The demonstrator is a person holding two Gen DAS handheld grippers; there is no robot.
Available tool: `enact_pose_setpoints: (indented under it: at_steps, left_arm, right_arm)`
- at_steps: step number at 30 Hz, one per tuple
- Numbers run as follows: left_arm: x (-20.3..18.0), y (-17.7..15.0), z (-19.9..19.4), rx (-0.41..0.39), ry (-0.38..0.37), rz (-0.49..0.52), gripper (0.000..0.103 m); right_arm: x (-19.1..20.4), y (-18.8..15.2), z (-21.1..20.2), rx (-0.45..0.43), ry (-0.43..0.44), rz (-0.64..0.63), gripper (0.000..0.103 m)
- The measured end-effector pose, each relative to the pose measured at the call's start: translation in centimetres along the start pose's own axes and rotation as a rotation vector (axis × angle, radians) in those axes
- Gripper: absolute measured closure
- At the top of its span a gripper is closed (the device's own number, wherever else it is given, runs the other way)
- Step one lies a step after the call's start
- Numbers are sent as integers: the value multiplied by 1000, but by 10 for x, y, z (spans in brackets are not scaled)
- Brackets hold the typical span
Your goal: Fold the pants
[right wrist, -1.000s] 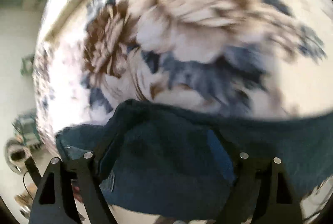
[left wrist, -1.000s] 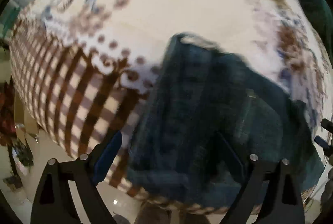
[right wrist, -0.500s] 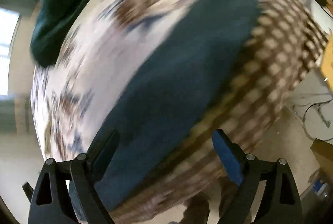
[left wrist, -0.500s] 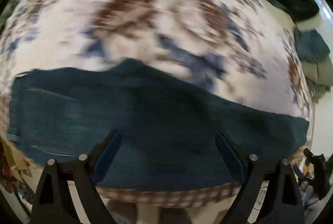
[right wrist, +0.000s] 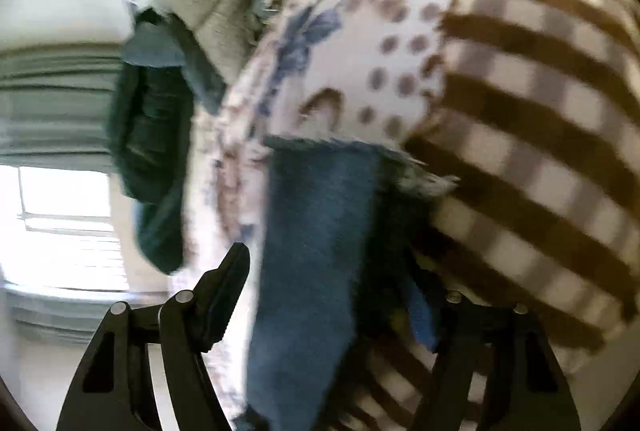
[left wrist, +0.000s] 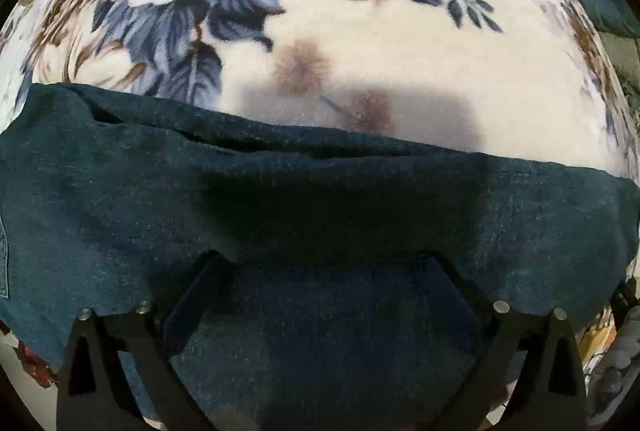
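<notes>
No text, brand, number or sign can be read in either view. At the left edge of the dark teal denim pants point(left wrist: 320, 215) in the left wrist view there is a small patch like a label point(left wrist: 3, 255), but its marks are too small to read.

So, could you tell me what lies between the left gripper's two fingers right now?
In the left wrist view, only the dark teal pants lie there: the cloth fills the gap of the open left gripper, spread over the floral blanket.

Bright window point(right wrist: 64, 227) beside a floral-blanketed bed point(left wrist: 360, 43).
</notes>
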State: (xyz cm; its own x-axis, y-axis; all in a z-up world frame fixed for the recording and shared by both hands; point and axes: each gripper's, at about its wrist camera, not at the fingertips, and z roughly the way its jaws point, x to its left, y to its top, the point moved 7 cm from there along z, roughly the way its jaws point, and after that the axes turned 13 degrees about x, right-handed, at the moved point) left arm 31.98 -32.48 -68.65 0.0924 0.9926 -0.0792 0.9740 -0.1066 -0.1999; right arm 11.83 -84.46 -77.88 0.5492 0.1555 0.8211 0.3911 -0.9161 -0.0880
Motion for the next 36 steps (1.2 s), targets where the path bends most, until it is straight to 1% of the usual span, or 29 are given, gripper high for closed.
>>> enact_pose_setpoints:
  at_steps: [3, 5, 6, 7, 8, 9, 11, 13, 15, 17, 18, 19, 20, 22, 23, 26, 29, 30, 31, 32, 33, 36]
  left_arm:
    - [2, 5, 3, 4, 0, -37, 0]
    - [3, 10, 7, 6, -9, -72, 0]
    - [4, 9, 9, 9, -11, -89, 0]
    - [4, 10, 8, 12, -7, -99, 0]
    - [3, 10, 7, 13, 2, -98, 0]
    - [2, 10, 4, 6, 6, -100, 0]
    - [0, 9, -3, -15, 5, -101, 0]
    - [3, 5, -8, -18, 2, -111, 0]
    - [8, -1, -17, -18, -24, -122, 0]
    - [17, 4, -29, -12, -56, -129, 0]
    - [22, 1, -34, -9, -86, -137, 0]
    - [27, 0, -37, -10, -101, -141, 0]
    - [35, -2, -43, -14, -114, -145, 0]
    - [54, -4, -54, -26, -126, -154, 0]
    - [65, -8, -61, -36, -132, -162, 0]
    - [104, -16, -79, -56, -164, -186, 0]
    - [143, -33, -89, -68, -188, -209, 0]
    - [163, -32, -95, -70, -196, -221, 0]
    - [172, -36, -95, -73, -203, -231, 0]
    - [189, -39, -97, -78, -216, -245, 0]
    - [199, -52, -98, -84, -224, -254, 0]
    - [238, -58, -94, -94, -229, -283, 0]
  right_arm:
    - [-1, 8, 13, -8, 1, -2, 29]
    - [1, 11, 25, -15, -20, -26, 30]
    - [4, 11, 27, -22, -35, -40, 38]
    - [6, 9, 32, -21, -67, -54, 50]
    - [6, 9, 30, -11, -92, -54, 84]
    - [7, 8, 30, -12, -92, -53, 91]
    - [13, 5, 25, -26, -110, -55, 93]
    - [26, -2, 16, -40, -144, -78, 95]
    - [53, -16, 6, -53, -162, -135, 95]
    - [89, -36, -2, -58, -170, -207, 95]
    - [104, -46, -3, -55, -165, -234, 95]
    - [116, -58, -4, -51, -160, -257, 95]
    - [136, -75, -2, -43, -155, -280, 95]
    - [160, -104, 6, -16, -131, -300, 95]
    - [176, -125, 13, 5, -128, -324, 95]
    - [207, -179, 39, 62, -123, -386, 95]
    - [234, -247, 84, 139, -124, -446, 95]
    - [237, -265, 98, 161, -126, -463, 95]
    - [239, -281, 110, 178, -129, -477, 95]
    - [241, -307, 131, 203, -137, -505, 95]
    - [241, -324, 144, 219, -144, -523, 95]
    - [233, -379, 193, 275, -178, -580, 95]
